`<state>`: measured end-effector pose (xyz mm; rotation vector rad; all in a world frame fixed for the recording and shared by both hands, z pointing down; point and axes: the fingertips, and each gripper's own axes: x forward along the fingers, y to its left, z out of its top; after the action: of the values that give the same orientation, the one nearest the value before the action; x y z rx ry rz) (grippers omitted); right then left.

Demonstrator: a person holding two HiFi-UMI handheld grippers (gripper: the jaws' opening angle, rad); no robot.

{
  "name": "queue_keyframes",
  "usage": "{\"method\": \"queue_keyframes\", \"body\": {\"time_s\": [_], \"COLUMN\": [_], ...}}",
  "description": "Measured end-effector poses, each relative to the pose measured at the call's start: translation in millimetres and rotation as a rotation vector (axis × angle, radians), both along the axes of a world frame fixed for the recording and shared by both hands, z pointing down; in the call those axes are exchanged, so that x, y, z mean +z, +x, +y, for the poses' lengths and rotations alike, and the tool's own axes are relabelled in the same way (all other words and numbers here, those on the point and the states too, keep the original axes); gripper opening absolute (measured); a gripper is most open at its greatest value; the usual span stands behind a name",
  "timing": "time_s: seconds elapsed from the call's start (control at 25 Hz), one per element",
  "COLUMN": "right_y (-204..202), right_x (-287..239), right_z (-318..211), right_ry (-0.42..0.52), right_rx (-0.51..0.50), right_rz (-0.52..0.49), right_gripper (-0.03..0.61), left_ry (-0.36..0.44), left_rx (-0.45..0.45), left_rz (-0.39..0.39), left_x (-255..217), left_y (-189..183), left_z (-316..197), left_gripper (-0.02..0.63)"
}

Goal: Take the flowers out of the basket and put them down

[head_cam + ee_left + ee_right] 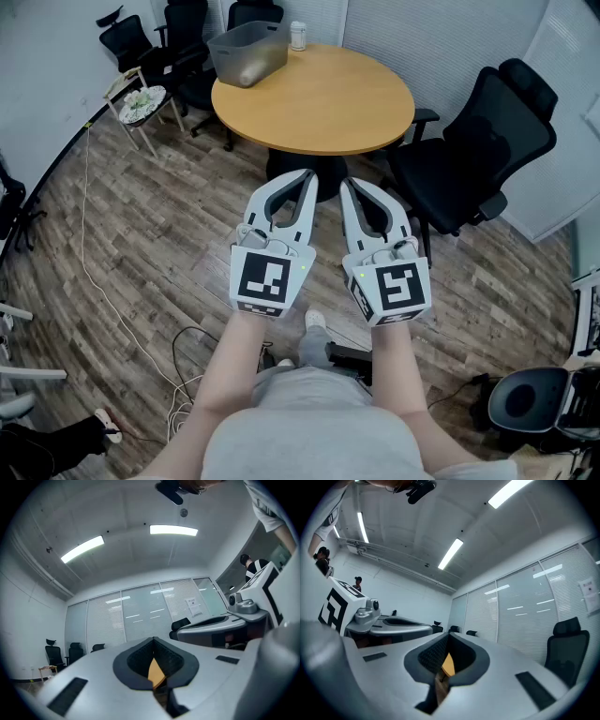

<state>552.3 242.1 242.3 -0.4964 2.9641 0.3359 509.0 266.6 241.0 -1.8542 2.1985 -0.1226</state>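
The plank floor (141, 262) filled most of the head view, and the round wooden table (319, 98) stood ahead on it. 1 black office chair (487, 150) sat at the table's right. The grey basket (248, 52) rested on the table's far left edge, well apart from both grippers; its contents could not be made out. The left gripper (307, 178) and right gripper (348, 185) hovered side by side short of the table, each clenched on nothing. A small white cup (298, 36) stood just beside the basket.
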Motion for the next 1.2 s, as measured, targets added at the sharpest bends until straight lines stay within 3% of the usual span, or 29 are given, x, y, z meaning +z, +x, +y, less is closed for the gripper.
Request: {"method": "queue_keyframes", "body": {"time_s": [0.72,1.2], "right_y": [-56,-81], "right_x": [-12,-2], "right_z": [-98,-142], "right_ry": [0.004,0.006], "right_rx": [-0.074,-0.145], "right_rz": [-0.017,-0.023], "right_gripper": [0.025,0.025], "left_ry": [0.003,0.029], "left_rx": [-0.044,-0.138], "left_rz": [-0.023,0.030], "left_x": [-12,2], "left_y": [-48,-82], "left_z": [-97,-129], "left_gripper": [0.005,0.005]}}
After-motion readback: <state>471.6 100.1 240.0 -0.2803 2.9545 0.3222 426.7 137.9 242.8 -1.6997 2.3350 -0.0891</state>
